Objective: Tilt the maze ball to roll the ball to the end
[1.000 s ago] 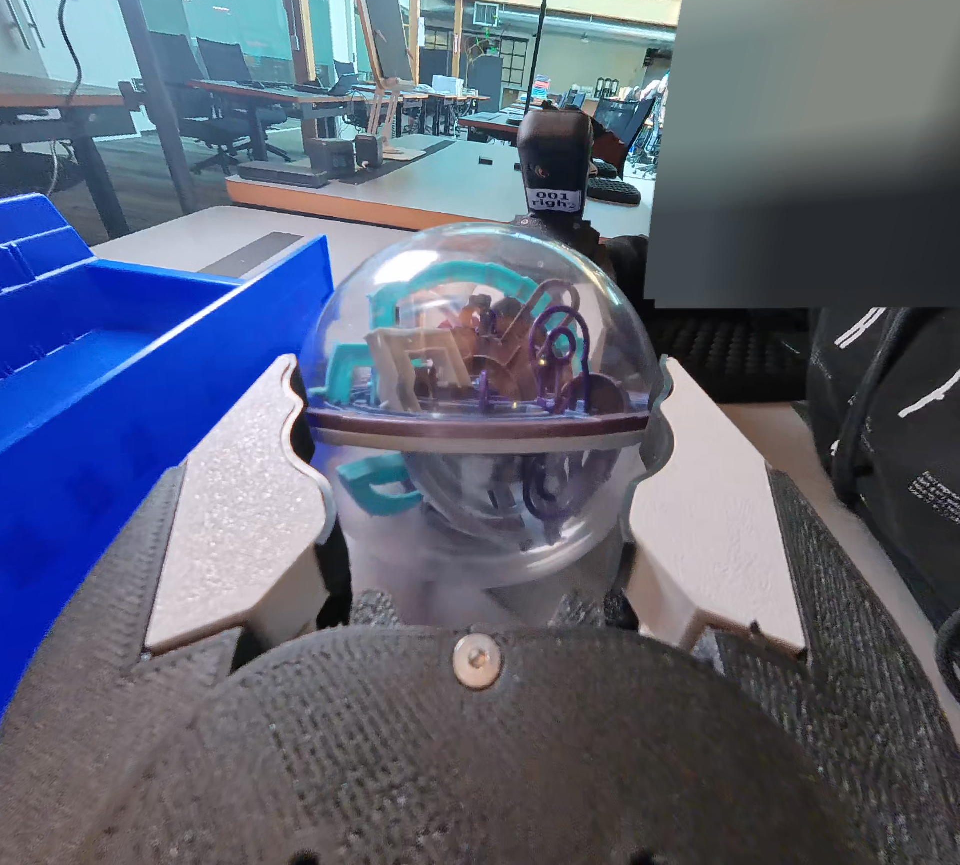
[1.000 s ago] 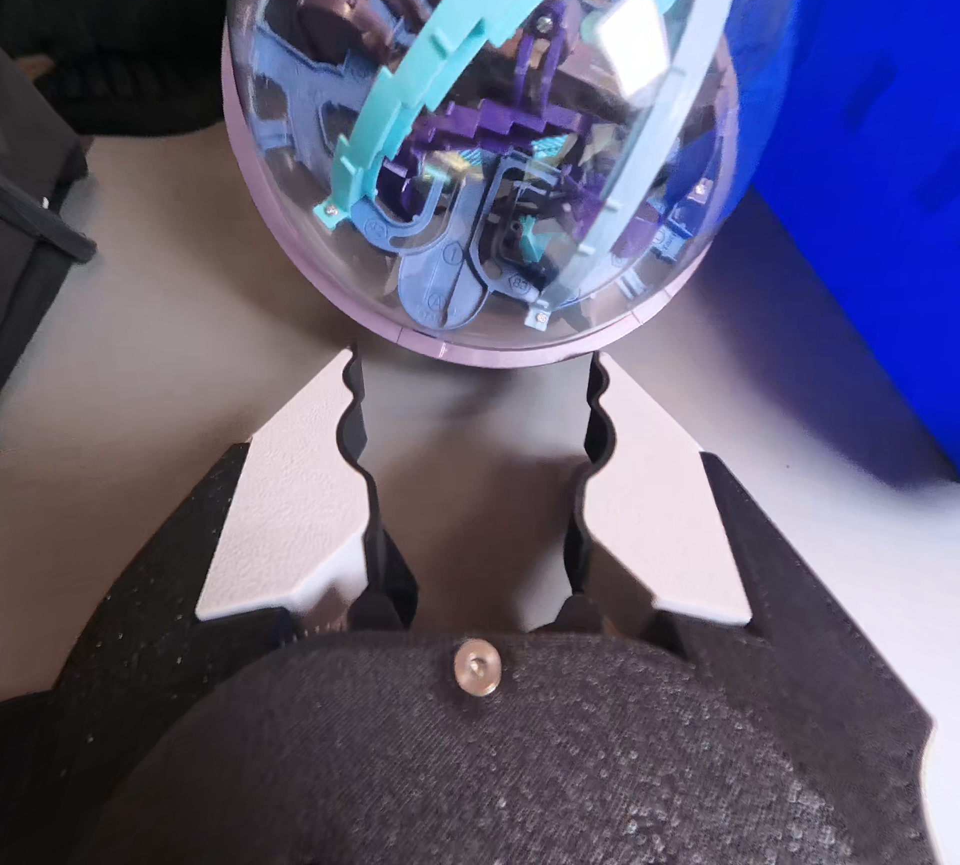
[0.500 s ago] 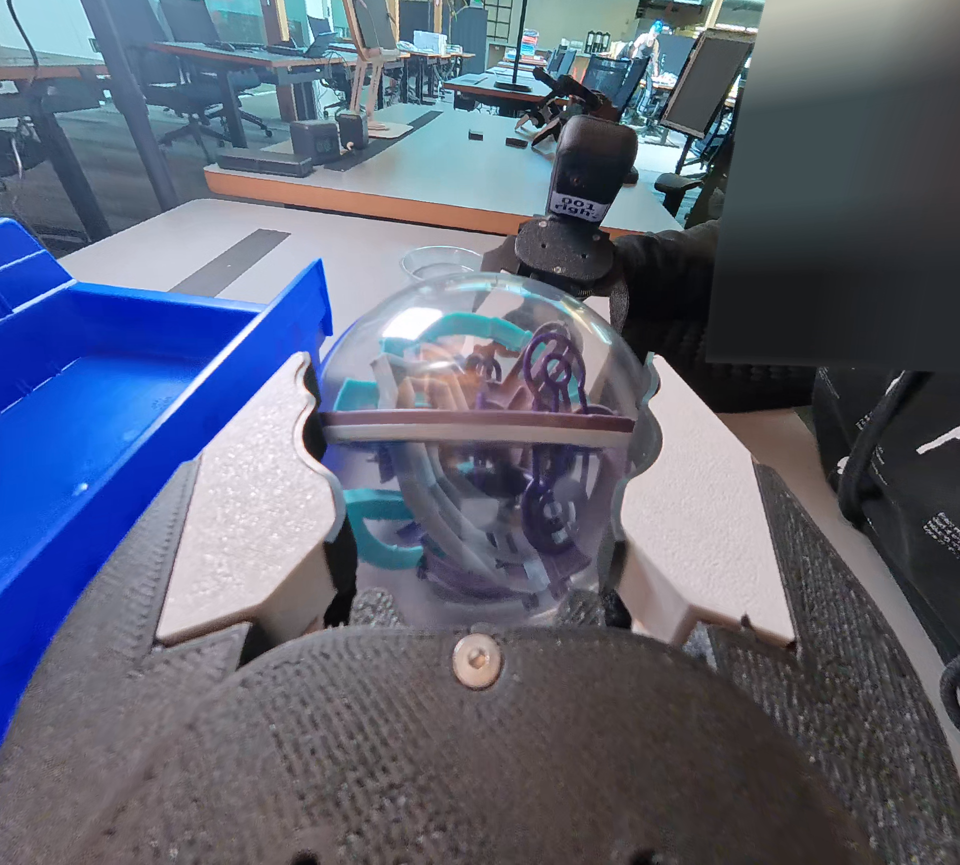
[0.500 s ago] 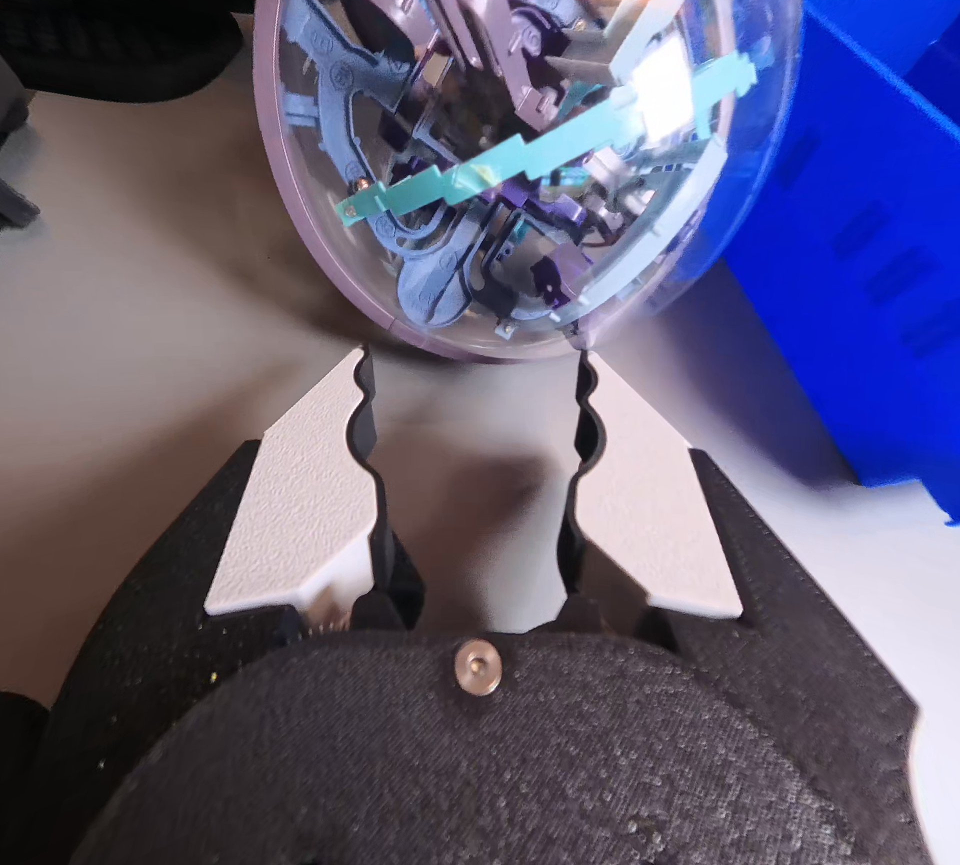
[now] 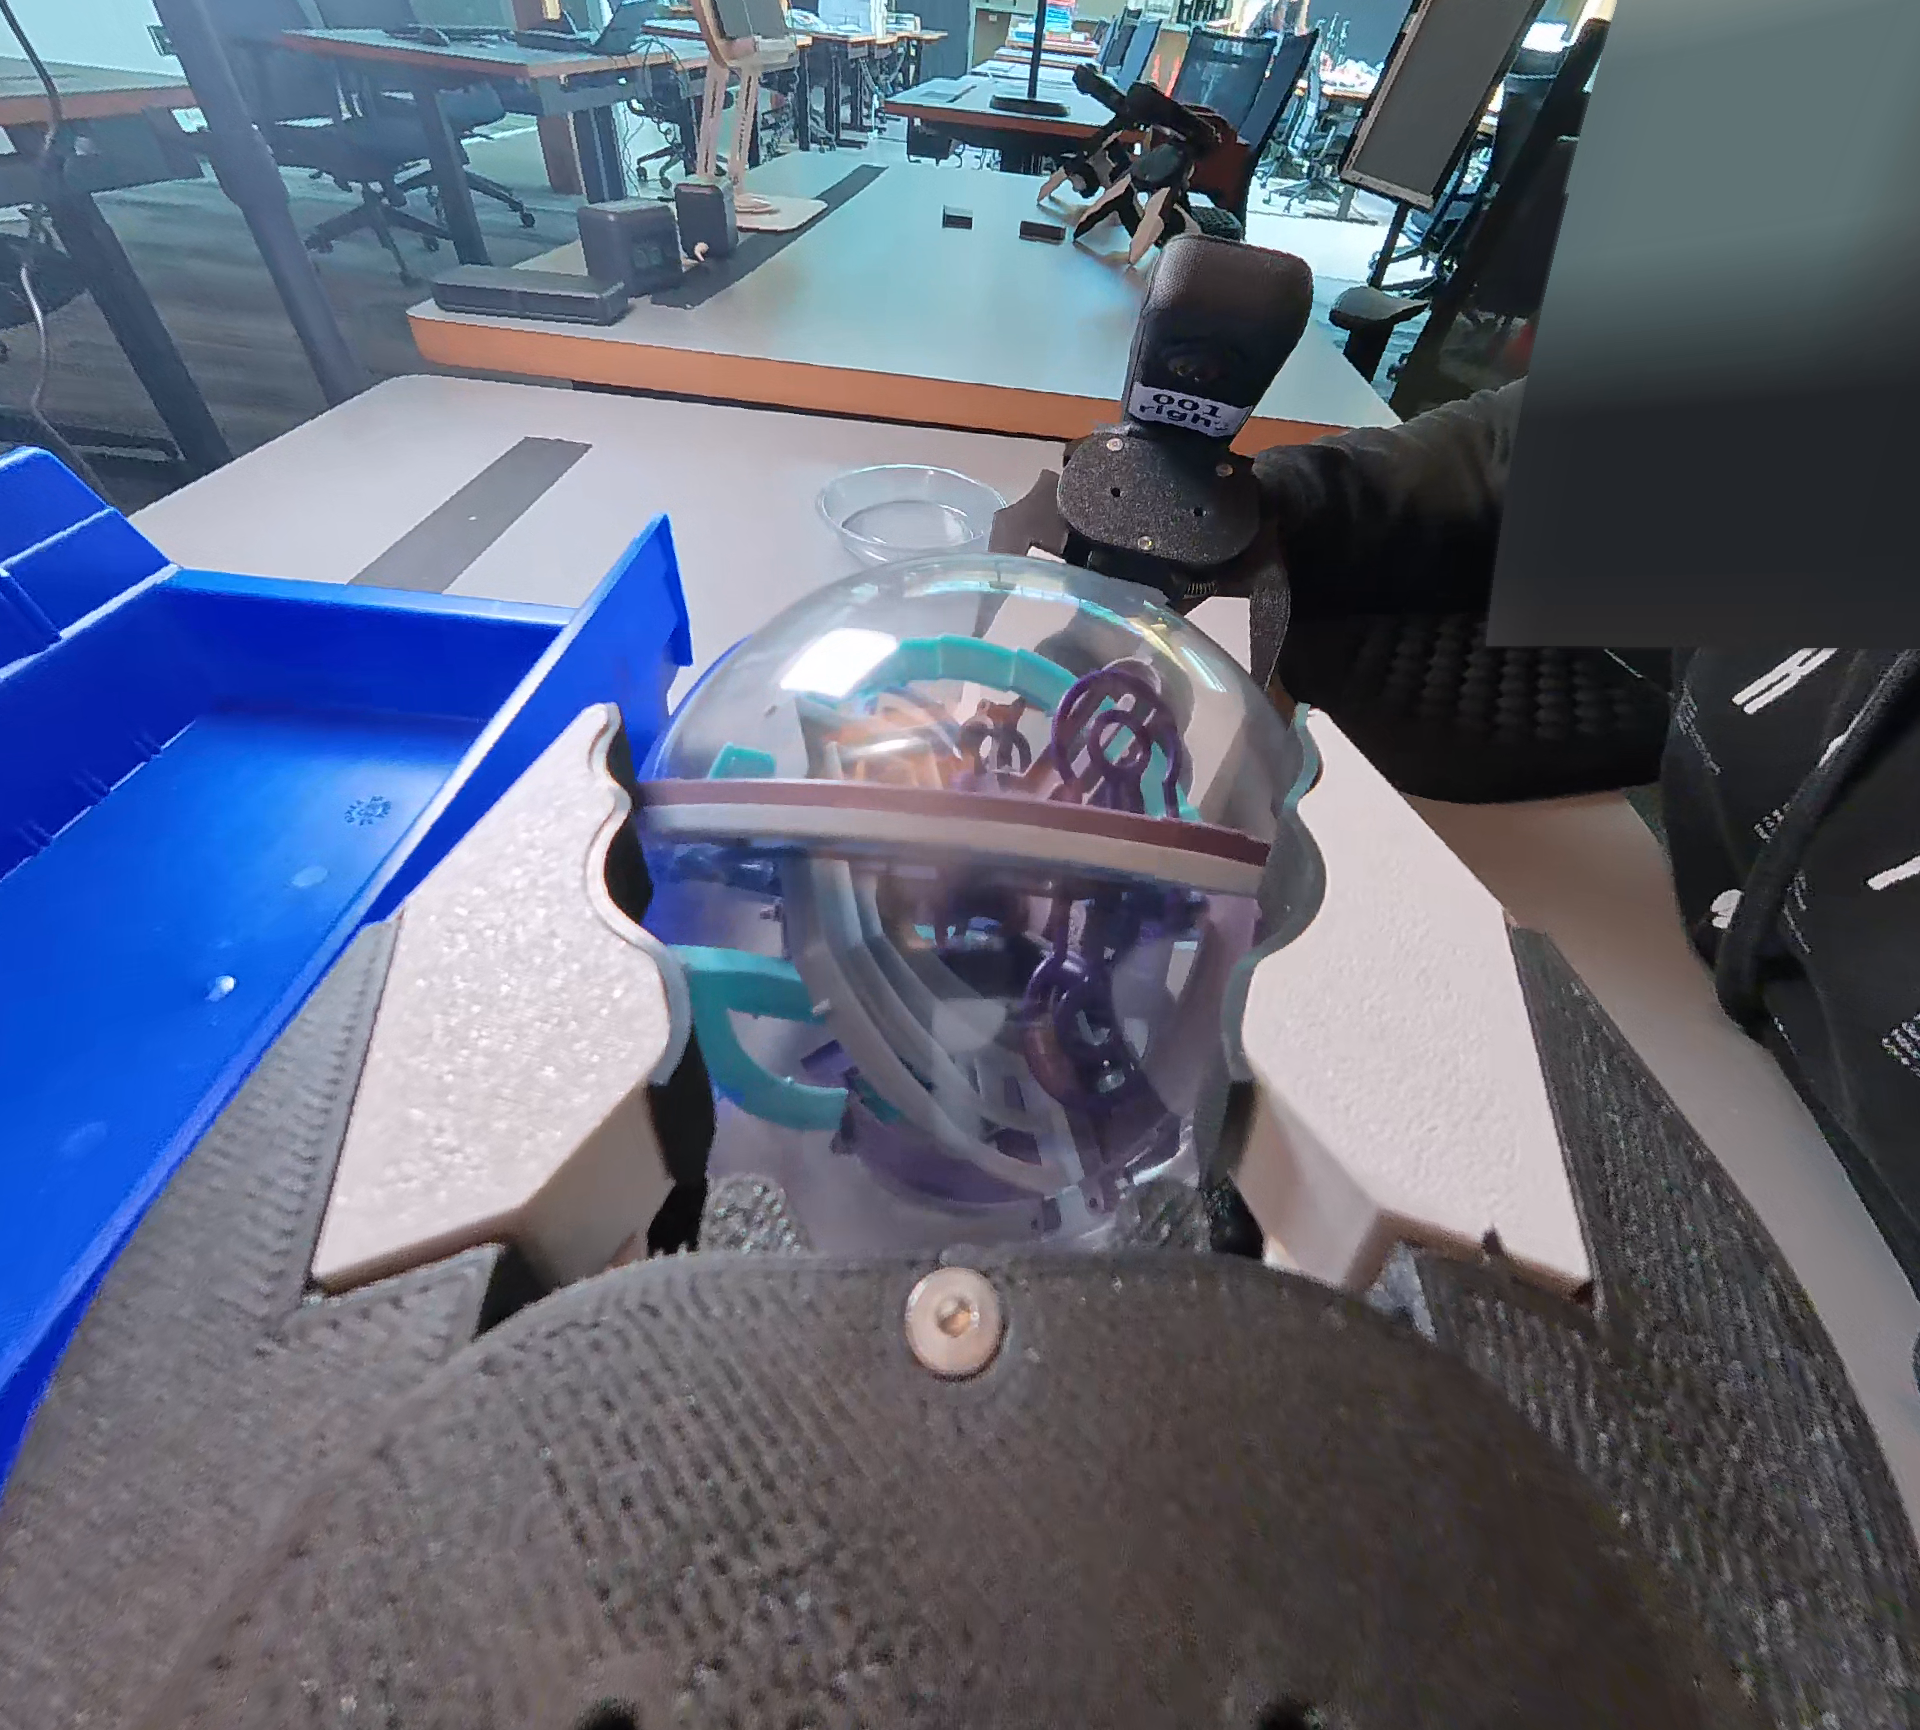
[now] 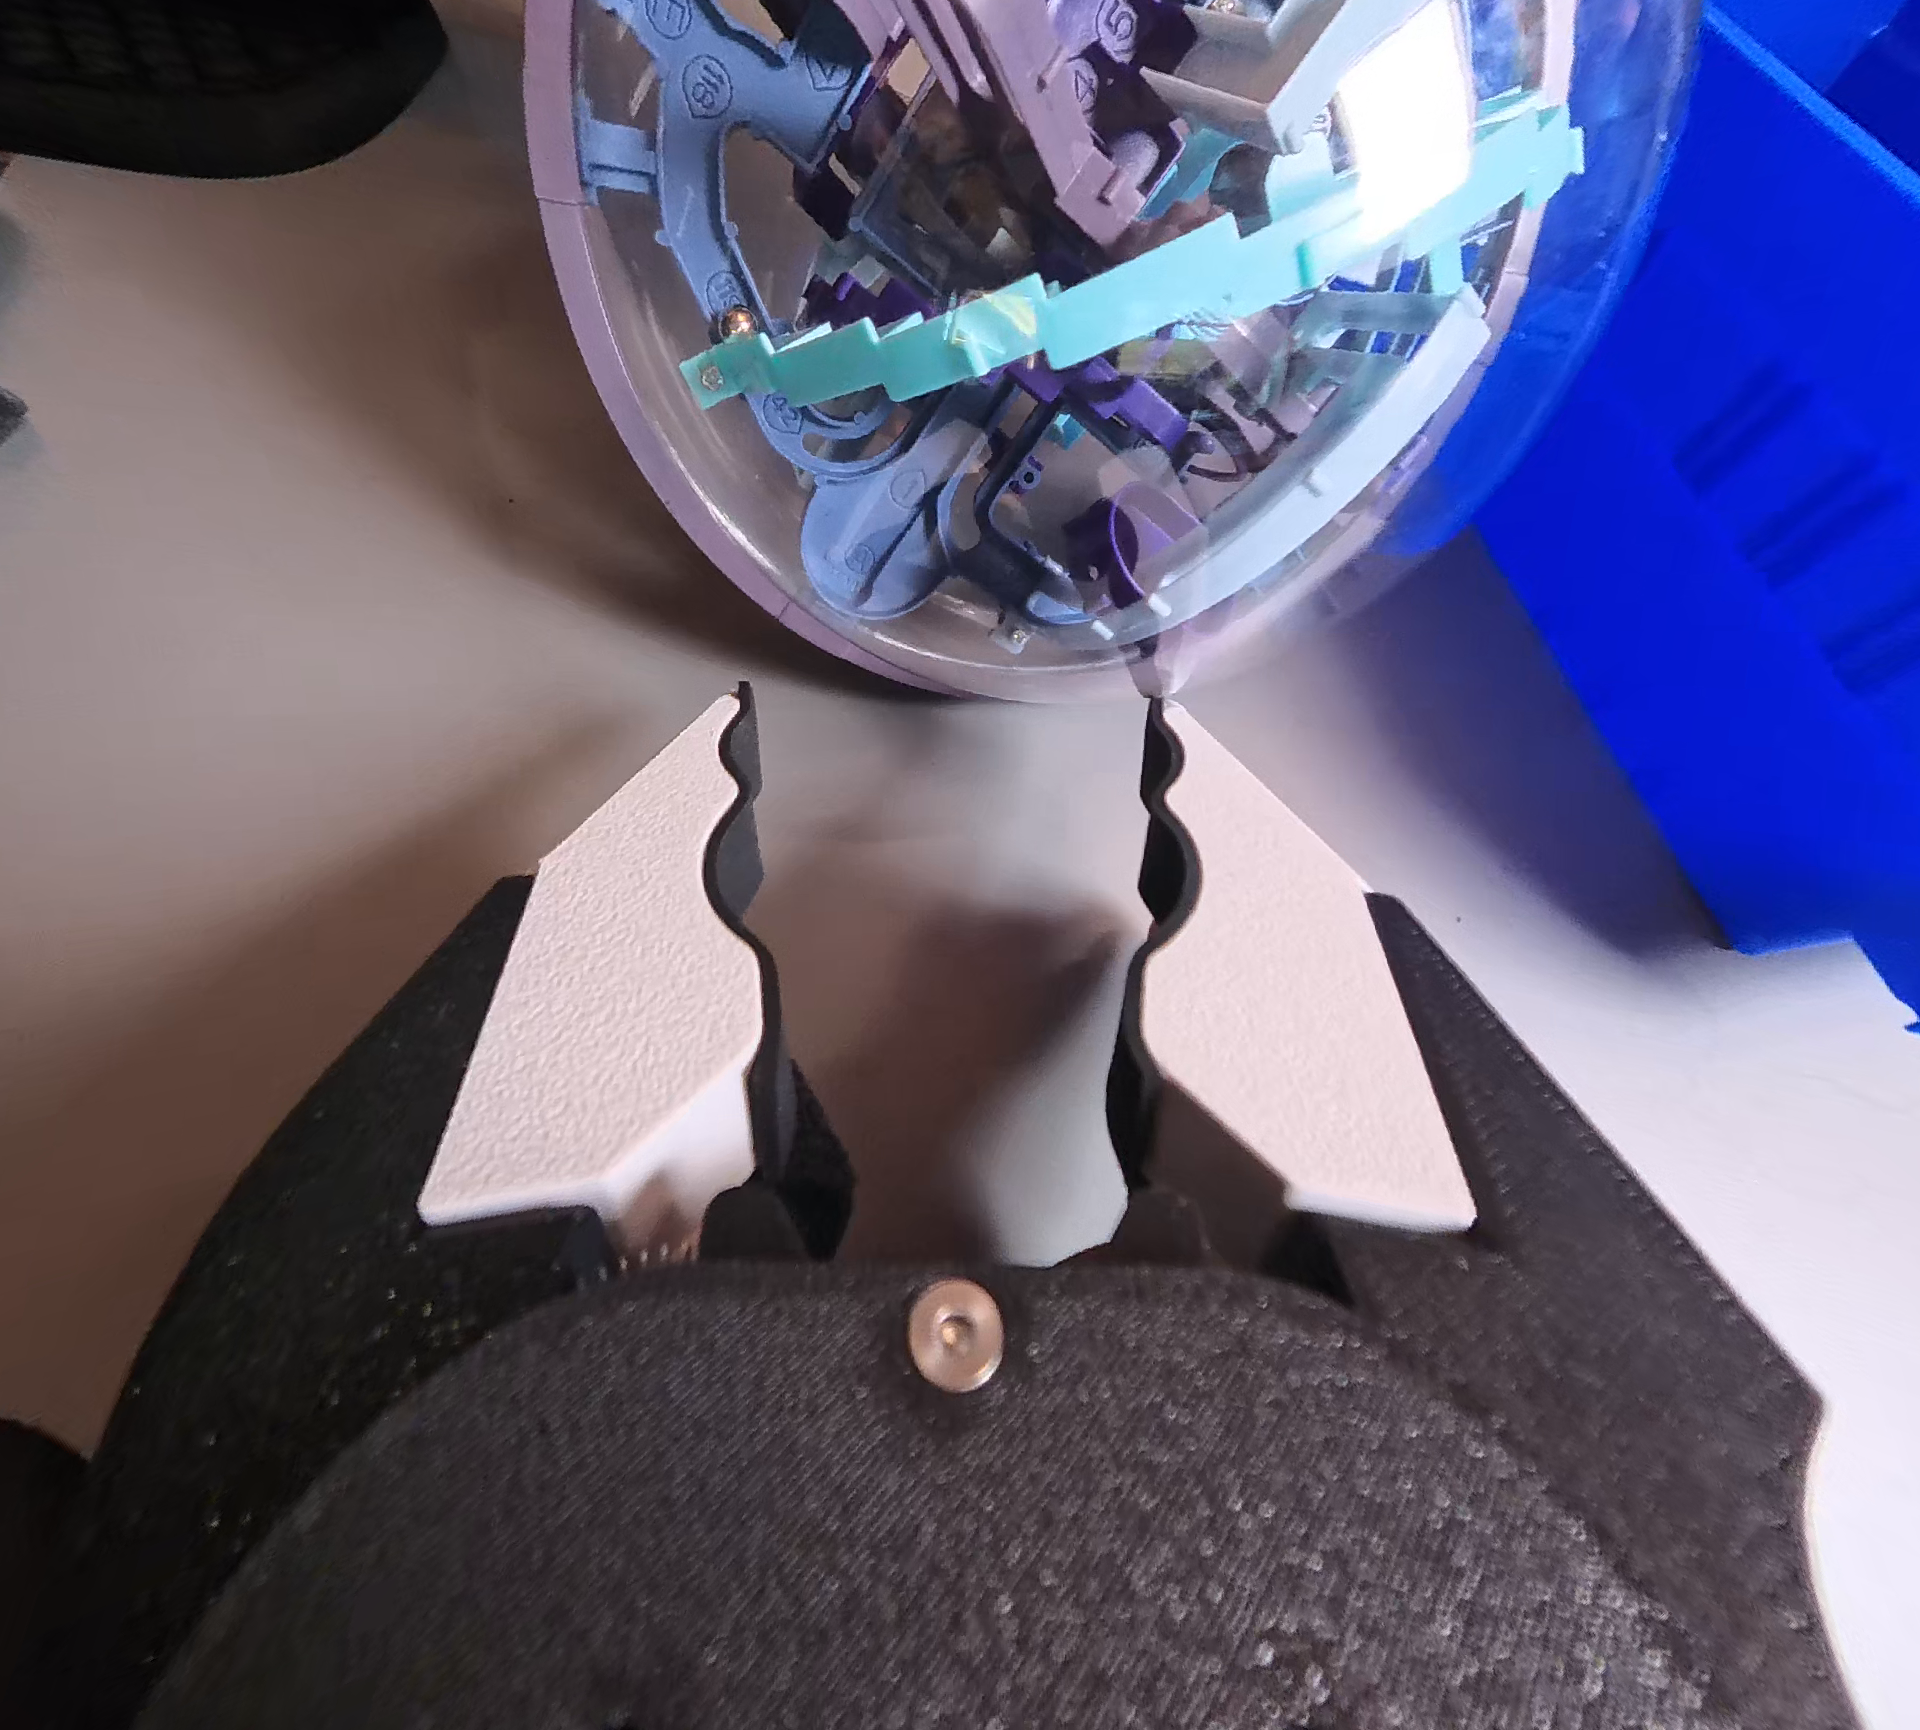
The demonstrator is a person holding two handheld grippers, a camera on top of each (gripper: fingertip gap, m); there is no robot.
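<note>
Clear plastic, with teal, purple and grey-blue tracks inside: the maze ball (image 5: 961, 859) sits mid-frame in my left wrist view, clamped at its sides between the fingers of my left claw (image 5: 956, 932), its mauve equator band nearly level. In the right wrist view it fills the upper centre, and my right claw (image 6: 945, 724) hangs just below it with fingers apart, gripping nothing; one tip looks to be touching the shell, though I cannot be sure.

I judge the run barely begun: the small steel ball (image 6: 740, 319) rests at the left end of the teal stepped track (image 6: 1122, 309), near low-numbered stations, so most of the course remains. Moulded numbers mark the tracks, and a small label sits on the other claw's camera housing. The blue bin (image 5: 260, 807) stands left on the grey surface (image 6: 260, 589).
</note>
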